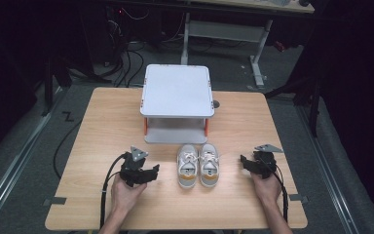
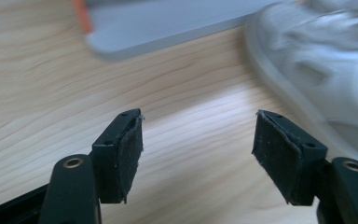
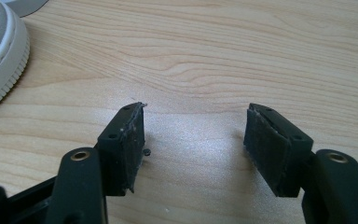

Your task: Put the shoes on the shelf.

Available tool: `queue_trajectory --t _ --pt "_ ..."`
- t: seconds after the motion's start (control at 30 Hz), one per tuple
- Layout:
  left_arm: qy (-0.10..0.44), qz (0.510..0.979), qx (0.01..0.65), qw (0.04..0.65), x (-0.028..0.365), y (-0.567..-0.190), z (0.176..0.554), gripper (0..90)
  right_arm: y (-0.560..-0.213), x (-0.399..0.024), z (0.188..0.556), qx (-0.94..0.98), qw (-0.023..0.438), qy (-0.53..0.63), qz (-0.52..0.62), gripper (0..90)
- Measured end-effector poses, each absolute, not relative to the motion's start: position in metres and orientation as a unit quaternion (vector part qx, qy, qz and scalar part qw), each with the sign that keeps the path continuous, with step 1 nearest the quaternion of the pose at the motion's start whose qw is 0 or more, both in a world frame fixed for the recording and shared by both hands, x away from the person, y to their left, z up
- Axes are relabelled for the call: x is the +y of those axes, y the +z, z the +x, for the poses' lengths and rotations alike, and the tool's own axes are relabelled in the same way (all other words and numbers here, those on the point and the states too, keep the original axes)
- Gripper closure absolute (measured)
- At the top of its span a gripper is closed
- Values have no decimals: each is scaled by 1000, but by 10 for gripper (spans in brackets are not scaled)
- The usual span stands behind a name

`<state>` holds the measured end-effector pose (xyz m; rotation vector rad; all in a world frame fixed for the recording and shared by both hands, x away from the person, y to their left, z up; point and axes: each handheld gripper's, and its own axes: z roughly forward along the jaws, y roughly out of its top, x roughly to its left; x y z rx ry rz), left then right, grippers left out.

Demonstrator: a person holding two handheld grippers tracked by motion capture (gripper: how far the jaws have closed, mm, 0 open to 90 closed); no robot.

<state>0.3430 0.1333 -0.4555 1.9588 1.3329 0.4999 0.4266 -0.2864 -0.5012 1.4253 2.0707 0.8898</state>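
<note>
High view: left hand-held gripper [image 1: 154,169] and right hand-held gripper [image 1: 243,160] both wide, empty (flanking shoes [image 1: 198,165]).

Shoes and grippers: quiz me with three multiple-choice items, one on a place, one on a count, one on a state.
1. Where does the pair of shoes stand?
A. On top of the grey stand
B. On the table in front of the grey stand
C. On the floor

2. How many shoes are there?
A. One
B. Two
C. Three

3. How does the left gripper stand?
A. Open, holding nothing
B. Shut on a shoe
C. Shut on a lace

Key: 1 B, the high view shows them on the wood below the stand. 2 B, two sit side by side. 3 A, bare table shows between its jaws.
</note>
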Motion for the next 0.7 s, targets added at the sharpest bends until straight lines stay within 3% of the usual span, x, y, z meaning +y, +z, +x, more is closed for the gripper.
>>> queue_trajectory --t 0.43,0.6,0.7 --pt "135 810 439 364 56 -420 334 365 -501 -287 426 753 236 323 523 379" --pt "107 810 445 367 43 -423 341 403 -501 -287 425 753 237 323 523 378" --pt "63 800 460 380 34 -427 349 430 -501 -288 425 752 237 323 524 378"
